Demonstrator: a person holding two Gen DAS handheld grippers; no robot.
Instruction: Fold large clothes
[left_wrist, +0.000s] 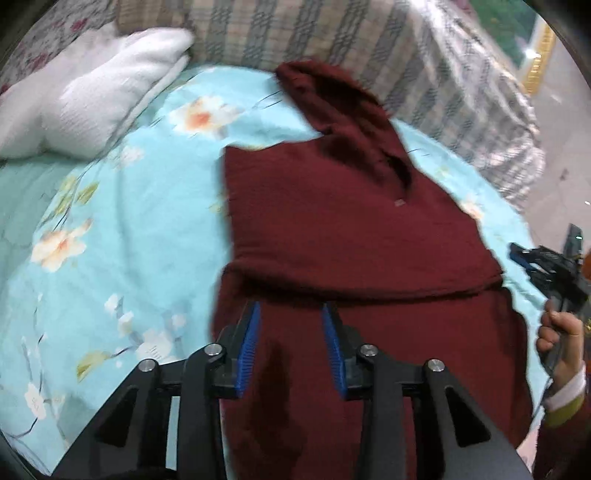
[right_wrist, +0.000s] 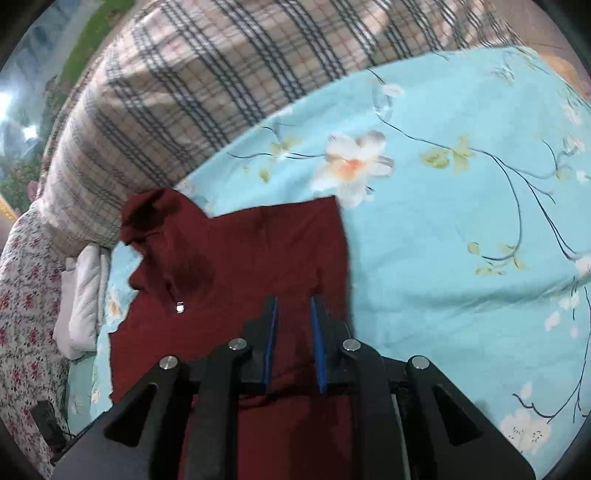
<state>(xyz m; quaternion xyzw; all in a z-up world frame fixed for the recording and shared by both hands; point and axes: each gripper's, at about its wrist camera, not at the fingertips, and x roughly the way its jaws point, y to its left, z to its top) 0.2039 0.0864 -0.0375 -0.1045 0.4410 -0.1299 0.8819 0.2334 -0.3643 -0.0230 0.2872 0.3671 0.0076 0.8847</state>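
Observation:
A dark red hooded sweater (left_wrist: 343, 221) lies on the light blue floral bedsheet (left_wrist: 129, 221), its sides folded in and its lower part doubled over the body. The hood points to the far side. My left gripper (left_wrist: 291, 314) is open and empty, hovering over the near fold of the sweater. In the right wrist view the same sweater (right_wrist: 240, 258) lies below my right gripper (right_wrist: 293, 306), which is open and empty above the sweater's right edge. The right gripper also shows in the left wrist view (left_wrist: 517, 254) at the sweater's right side, held by a hand.
A white folded towel (left_wrist: 92, 96) lies at the far left of the bed. A plaid blanket (left_wrist: 314, 33) is heaped along the far side. A floral quilt (right_wrist: 26, 302) lies beyond the towel. Bare blue sheet (right_wrist: 461, 240) spreads right of the sweater.

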